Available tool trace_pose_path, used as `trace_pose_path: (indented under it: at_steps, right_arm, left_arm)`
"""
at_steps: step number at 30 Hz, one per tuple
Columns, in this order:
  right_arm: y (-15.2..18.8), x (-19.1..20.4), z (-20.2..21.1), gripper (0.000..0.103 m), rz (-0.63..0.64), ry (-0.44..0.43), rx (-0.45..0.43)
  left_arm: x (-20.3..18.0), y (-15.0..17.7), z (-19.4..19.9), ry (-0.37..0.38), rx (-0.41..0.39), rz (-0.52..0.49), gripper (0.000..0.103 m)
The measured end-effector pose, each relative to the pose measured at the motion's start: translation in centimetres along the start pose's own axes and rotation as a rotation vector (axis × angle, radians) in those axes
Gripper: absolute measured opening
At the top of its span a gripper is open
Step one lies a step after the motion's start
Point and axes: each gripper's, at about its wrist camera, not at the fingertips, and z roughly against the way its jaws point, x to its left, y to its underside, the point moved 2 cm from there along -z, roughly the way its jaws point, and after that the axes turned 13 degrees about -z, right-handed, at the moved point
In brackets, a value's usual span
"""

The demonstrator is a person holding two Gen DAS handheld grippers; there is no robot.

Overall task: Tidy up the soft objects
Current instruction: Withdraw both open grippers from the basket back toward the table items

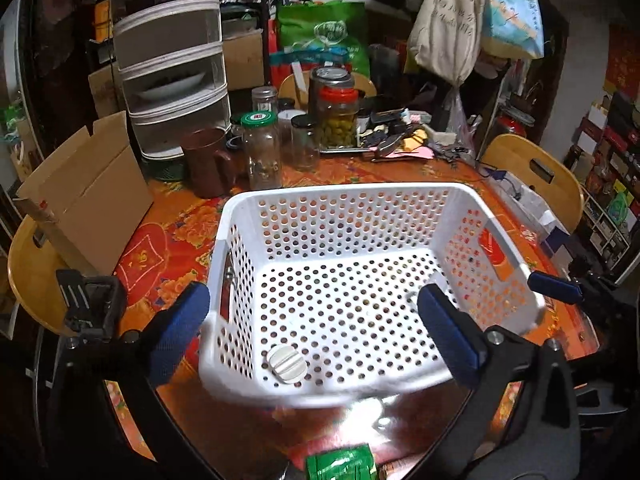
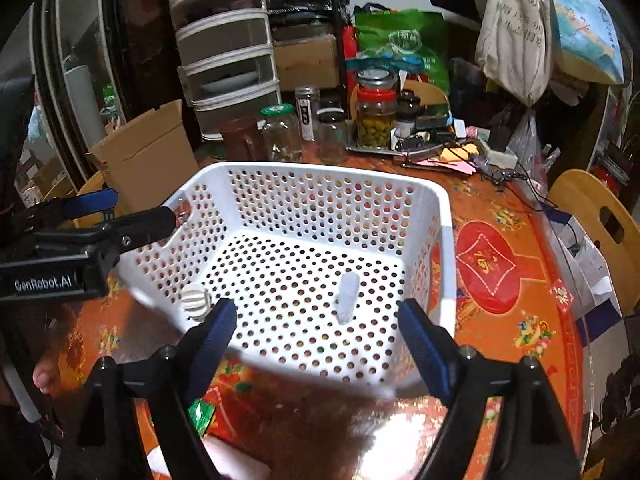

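A white perforated plastic basket (image 1: 332, 192) stands on the round table; it also shows in the right wrist view (image 2: 446, 216). A small white ribbed round object (image 1: 286, 365) lies in its near left corner, seen too in the right wrist view (image 2: 195, 300). A pale translucent piece (image 2: 347, 296) stands on the basket floor. My left gripper (image 1: 312, 320) is open at the basket's near wall. My right gripper (image 2: 316, 334) is open over the basket's near edge. A green packet (image 1: 340, 463) lies on the table in front, also in the right wrist view (image 2: 201, 414).
Glass jars (image 1: 262, 152), a brown mug (image 1: 208, 162) and a pickle jar (image 1: 338, 118) crowd the table's far side. A cardboard box (image 1: 88, 196) sits on a chair at left. Wooden chair (image 1: 532, 172) at right. Drawer tower (image 1: 172, 56) behind.
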Motion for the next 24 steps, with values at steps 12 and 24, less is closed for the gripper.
trace_pose_path:
  at_steps: [12,24]
  right_arm:
    - [6.3,0.0,6.8,0.083,0.010,-0.043,-0.090]
    - [15.5,-0.6,10.1,0.085,-0.001,-0.046,-0.142]
  left_arm:
    - [-0.4,7.4,10.4,0.010,-0.154,0.002,0.103]
    - [-2.7,18.8,14.7,0.060,-0.208,0.018,0.103]
